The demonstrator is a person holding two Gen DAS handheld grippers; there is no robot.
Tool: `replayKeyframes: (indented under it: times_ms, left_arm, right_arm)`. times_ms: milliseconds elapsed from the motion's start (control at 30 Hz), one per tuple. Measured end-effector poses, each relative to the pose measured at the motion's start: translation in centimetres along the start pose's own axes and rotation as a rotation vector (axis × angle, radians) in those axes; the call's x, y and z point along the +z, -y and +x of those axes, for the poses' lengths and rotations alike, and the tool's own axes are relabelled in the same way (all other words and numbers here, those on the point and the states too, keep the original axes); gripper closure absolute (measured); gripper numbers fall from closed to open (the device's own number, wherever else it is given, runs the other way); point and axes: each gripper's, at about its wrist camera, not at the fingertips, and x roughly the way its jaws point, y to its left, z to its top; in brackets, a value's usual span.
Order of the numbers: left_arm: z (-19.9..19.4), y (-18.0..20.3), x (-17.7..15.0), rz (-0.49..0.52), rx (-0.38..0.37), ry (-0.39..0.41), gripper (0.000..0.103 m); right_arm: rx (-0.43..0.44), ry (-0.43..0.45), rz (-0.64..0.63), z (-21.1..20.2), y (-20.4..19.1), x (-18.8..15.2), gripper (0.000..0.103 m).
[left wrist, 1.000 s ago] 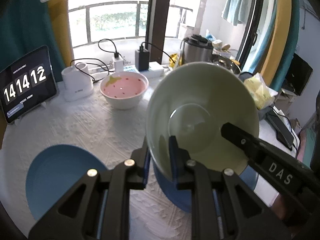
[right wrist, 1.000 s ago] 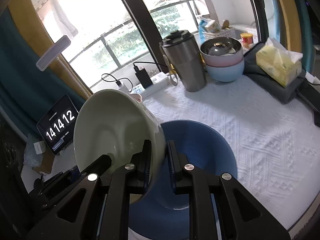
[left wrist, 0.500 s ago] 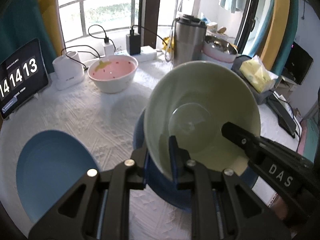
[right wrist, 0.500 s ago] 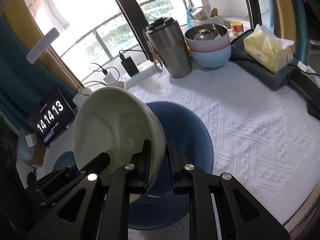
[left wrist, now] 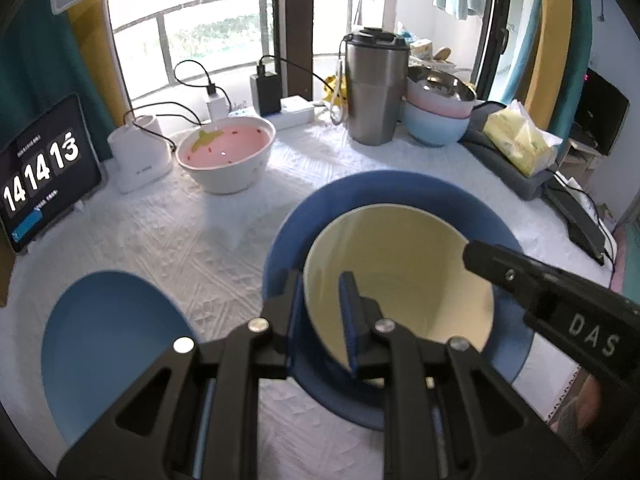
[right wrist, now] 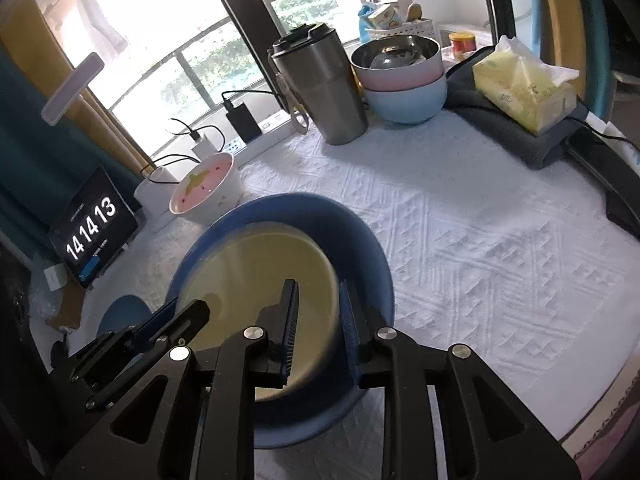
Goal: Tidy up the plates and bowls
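A pale green bowl point(left wrist: 400, 268) sits inside a larger dark blue bowl point(left wrist: 384, 196) on the white tablecloth. My left gripper point(left wrist: 322, 300) straddles the green bowl's near rim with its jaws slightly parted. My right gripper point(right wrist: 318, 300) straddles the opposite rim of the green bowl point(right wrist: 260, 276), jaws also slightly parted; its finger shows in the left wrist view point(left wrist: 520, 276). The blue bowl point(right wrist: 360, 248) surrounds it. A light blue plate point(left wrist: 108, 340) lies at the left. A pink strawberry bowl point(left wrist: 226, 152) stands behind.
A steel tumbler point(left wrist: 376, 88), stacked pink and blue bowls with a steel one on top point(left wrist: 438, 112), a tissue pack point(left wrist: 520, 140), a tablet clock point(left wrist: 40, 168), a white device point(left wrist: 138, 152) and a power strip with chargers point(left wrist: 288, 108) line the back.
The green bowl went from held tilted above the table to resting level inside the blue bowl. Both grippers' jaws have widened from clamped tight on its rim to slightly parted.
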Motion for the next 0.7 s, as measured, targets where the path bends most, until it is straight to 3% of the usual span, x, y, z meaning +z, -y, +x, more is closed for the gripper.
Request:
replayKeyframes:
  times_ms: [700]
  left_arm:
    - [-1.6,-1.9,1.2,-0.066,-0.031,0.027,0.083]
  right_arm:
    - [0.002,0.054,-0.042,-0.6,-0.5,1.5,0.078]
